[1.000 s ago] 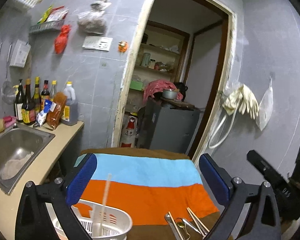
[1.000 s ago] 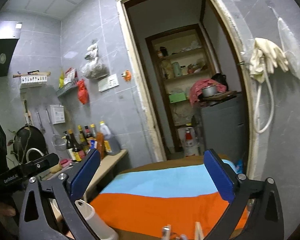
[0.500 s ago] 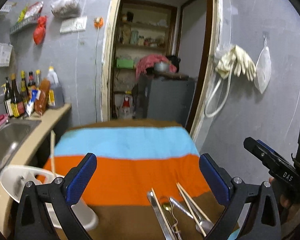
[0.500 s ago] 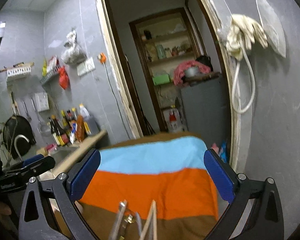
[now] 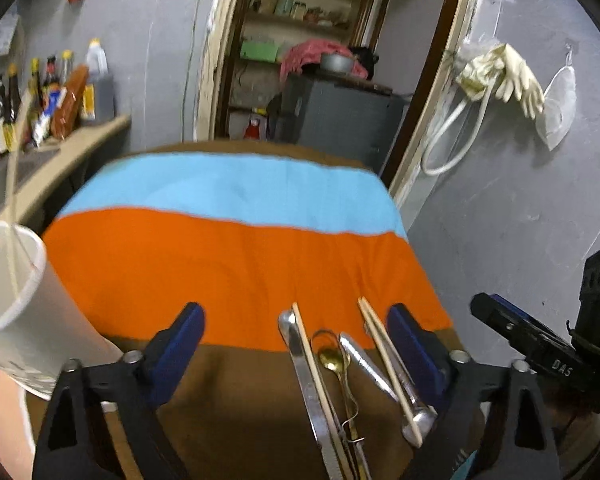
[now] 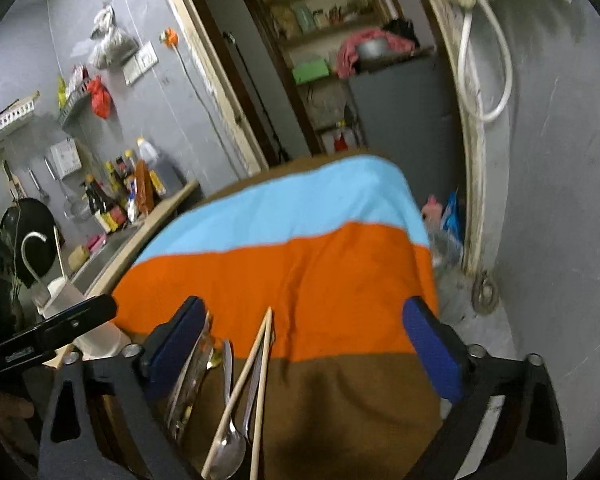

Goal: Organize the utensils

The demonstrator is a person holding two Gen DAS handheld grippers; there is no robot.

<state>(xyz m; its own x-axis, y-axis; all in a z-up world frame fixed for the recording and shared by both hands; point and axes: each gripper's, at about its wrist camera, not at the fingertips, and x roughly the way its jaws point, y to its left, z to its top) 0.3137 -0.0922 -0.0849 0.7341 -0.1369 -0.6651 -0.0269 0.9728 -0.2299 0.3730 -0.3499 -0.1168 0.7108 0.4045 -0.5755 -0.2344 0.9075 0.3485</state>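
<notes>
- Both of your tools are closing with nothing between the pads: the left gripper [image 5: 296, 334] hangs above the near edge of the cloth-covered table [image 5: 228, 264], and the right gripper [image 6: 312, 340] hangs above the same edge, further toward its right side.
- The utensils lie in a loose bundle on the brown band at the near edge, right of centre: a pair of flat steel tongs [image 5: 306, 376] with a chopstick lying along them, a small gold spoon [image 5: 332, 358], a steel spoon [image 6: 230, 446] with its bowl toward you, and a pair of wooden chopsticks [image 6: 248, 384].
- I cannot tell whether the tongs' arms are open or closed; they lie flat and grip nothing that I can see.
- The white plastic holder [image 5: 16, 304] stands at the near left corner with one chopstick [image 5: 14, 184] already leaning inside.
- The step in hand looks like a first pick from the bundle. Take one piece at a time, and start with whatever lies on top.
- Polished steel is likely to slide between the pads, so close across the flat of a handle, not its edge.
- The thin, round chopsticks may roll on the soft cloth; come down square over them.
- The holder looks light and tall, so lower each piece in gently.
</notes>
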